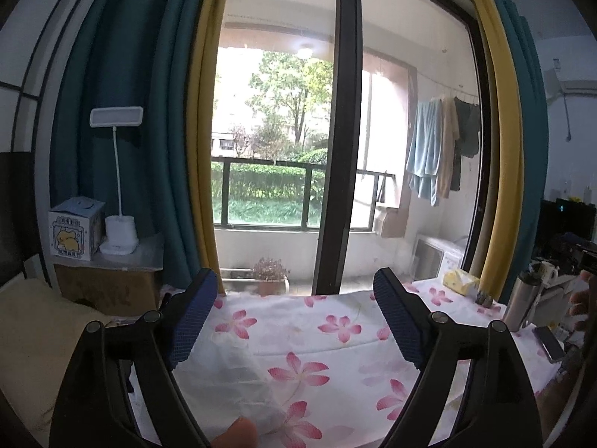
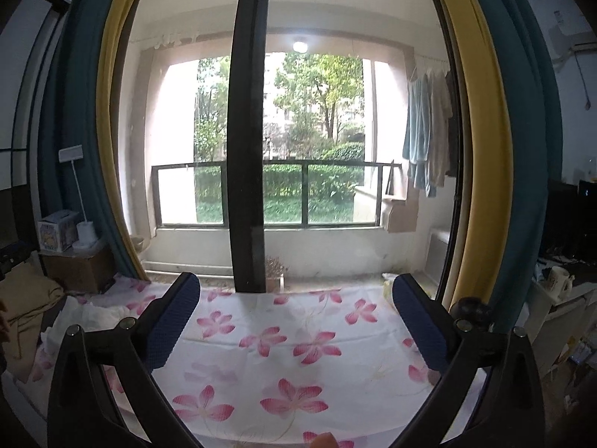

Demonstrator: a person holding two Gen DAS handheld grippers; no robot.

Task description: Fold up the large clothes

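- Left wrist view: the left claw (image 1: pixel 294 291) stands released, its blue pads spread wide with nothing between them. It looks nearly level across the bed towards the balcony door (image 1: pixel 345 130).
- Below and ahead of it lies the flowered cloth (image 1: pixel 298 351), white with pink blossoms, spread flat over the bed. A crease runs across it from side to side, so its long axis appears to lie crosswise to the claw. A paler, thinner layer (image 1: pixel 238 369) sits on the cloth low in the view, nearest this claw.
- A fingertip (image 1: pixel 237 431) shows at the bottom edge. A lamp (image 1: pixel 117 183) and a small box (image 1: pixel 76 227) stand on a carton to the left; a steel bottle (image 1: pixel 522 298) stands to the right.
- Right wrist view: the right claw (image 2: pixel 294 291) is likewise released and empty, aimed the same way.
- The flowered cloth (image 2: pixel 283 358) lies under and in front of it, reaching to the foot of the door. Crumpled white fabric (image 2: pixel 93 315) and a tan pillow (image 2: pixel 33 310) sit off to the left.
- My reading: neither claw touches the cloth; both hang above its near part, so either must drop down and forward to an edge. The left one seems closer to the loose layer.
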